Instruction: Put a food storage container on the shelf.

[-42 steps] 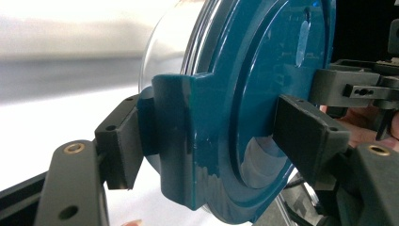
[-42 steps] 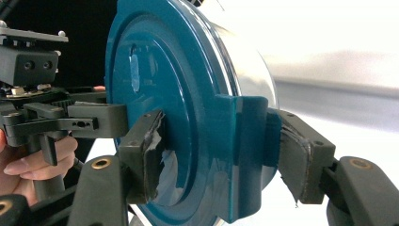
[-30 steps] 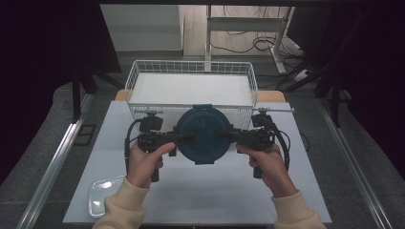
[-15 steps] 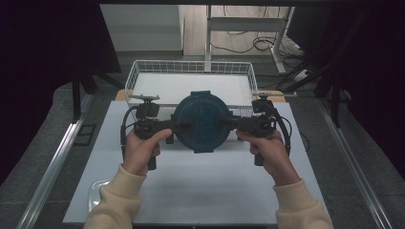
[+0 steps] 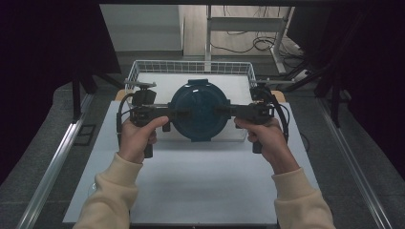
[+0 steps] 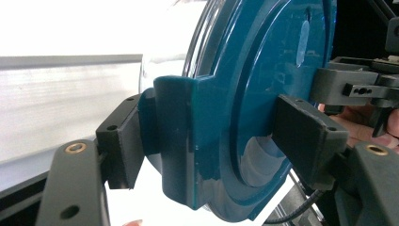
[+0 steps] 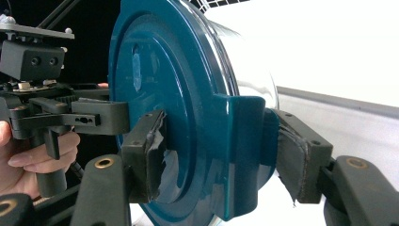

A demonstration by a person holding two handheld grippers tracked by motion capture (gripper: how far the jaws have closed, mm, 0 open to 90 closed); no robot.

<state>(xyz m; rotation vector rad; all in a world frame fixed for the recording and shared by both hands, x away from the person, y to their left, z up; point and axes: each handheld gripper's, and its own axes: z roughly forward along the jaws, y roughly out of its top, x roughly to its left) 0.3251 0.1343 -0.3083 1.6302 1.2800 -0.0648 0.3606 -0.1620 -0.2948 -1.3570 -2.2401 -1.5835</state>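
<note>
A round clear container with a dark teal lid [image 5: 198, 112] hangs in the air between my two grippers, over the near wall of the wire basket. My left gripper [image 5: 168, 114] is shut on its left side. In the left gripper view this gripper [image 6: 214, 141] has one pad on the lid's top and the other behind the clip tab [image 6: 174, 136]. My right gripper [image 5: 228, 112] is shut on the opposite side. The right gripper view shows it [image 7: 219, 153] clamped over the other tab [image 7: 240, 141], with a torn pad cover [image 7: 157, 150].
A white wire basket [image 5: 191, 63] stands at the far end of the white table top [image 5: 191, 181]. Metal rails run along both sides of the table. Dark frames and cables lie beyond the basket.
Both hands have lifted the lidded container and carried it away from the person, toward the basket. Both grips on it look unchanged.
</note>
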